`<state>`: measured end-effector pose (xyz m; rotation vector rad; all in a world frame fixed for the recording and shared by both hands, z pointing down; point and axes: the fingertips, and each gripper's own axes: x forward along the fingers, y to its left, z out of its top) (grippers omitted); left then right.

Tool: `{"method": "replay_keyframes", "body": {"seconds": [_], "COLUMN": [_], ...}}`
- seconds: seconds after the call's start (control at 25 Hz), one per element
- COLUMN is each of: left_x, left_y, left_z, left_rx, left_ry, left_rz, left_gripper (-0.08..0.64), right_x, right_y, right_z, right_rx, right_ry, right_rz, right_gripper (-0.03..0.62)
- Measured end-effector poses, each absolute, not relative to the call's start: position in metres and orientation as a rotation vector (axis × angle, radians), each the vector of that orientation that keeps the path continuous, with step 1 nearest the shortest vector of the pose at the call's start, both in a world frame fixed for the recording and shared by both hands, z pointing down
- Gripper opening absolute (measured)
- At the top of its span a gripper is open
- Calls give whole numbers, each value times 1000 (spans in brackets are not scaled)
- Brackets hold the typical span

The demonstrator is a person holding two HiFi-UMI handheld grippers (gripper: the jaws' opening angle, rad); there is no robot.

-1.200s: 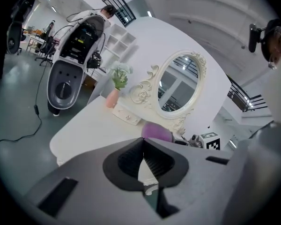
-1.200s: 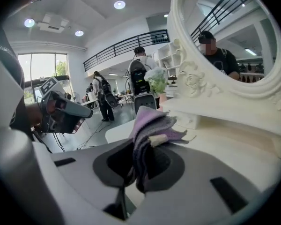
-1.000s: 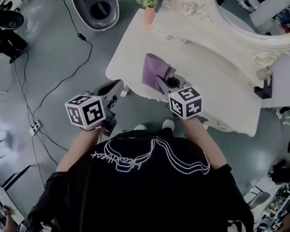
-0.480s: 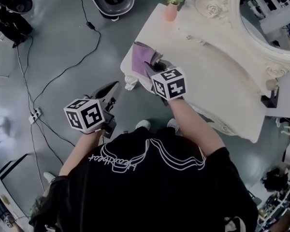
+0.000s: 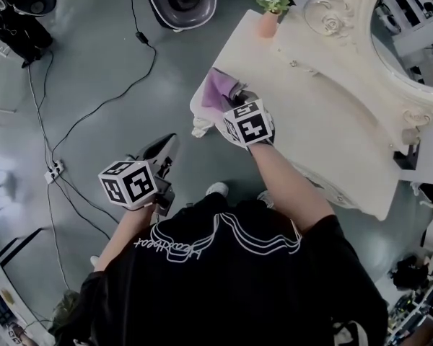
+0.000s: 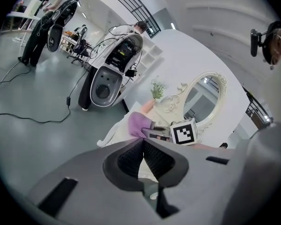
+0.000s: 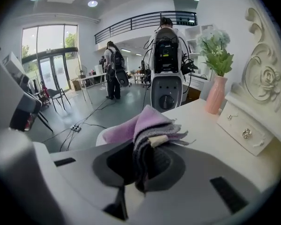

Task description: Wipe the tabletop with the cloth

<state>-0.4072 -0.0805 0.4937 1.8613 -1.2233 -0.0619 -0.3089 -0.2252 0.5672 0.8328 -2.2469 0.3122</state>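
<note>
Wiping step in hand: right tongs (image 5: pixel 236 98) clamped on purple cloth (image 5: pixel 218 90), pressed at corner of bench (image 5: pixel 310 121). Left tongs (image 5: pixel 164 150) shut, empty, over floor (image 5: pixel 94 71). Next, likely: sweep across unwiped top, pressing flat.

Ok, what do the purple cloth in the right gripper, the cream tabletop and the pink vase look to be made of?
The purple cloth looks like soft, matte woven fabric or microfibre: limp folds, frayed greyish edges. The cream tabletop is probably painted wood: smooth, even satin surface, no grain visible. The pink vase seems glazed ceramic, smooth and slightly glossy.
</note>
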Motion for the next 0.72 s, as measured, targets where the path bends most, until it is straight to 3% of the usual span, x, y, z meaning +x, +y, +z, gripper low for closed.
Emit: {"method": "replay_keyframes", "body": {"seconds": [0.72], "left_x": [-383], "left_y": [-87], "left_z": [496], "left_rx": [1891], "left_ry": [-1158], "left_rz": [-44], "left_gripper": [5], "right_x": [-297], "right_y": [-223], "right_z": [574], "right_rx": [838], "right_ry": [-2198], "right_rz": [193], "right_gripper": [51]}}
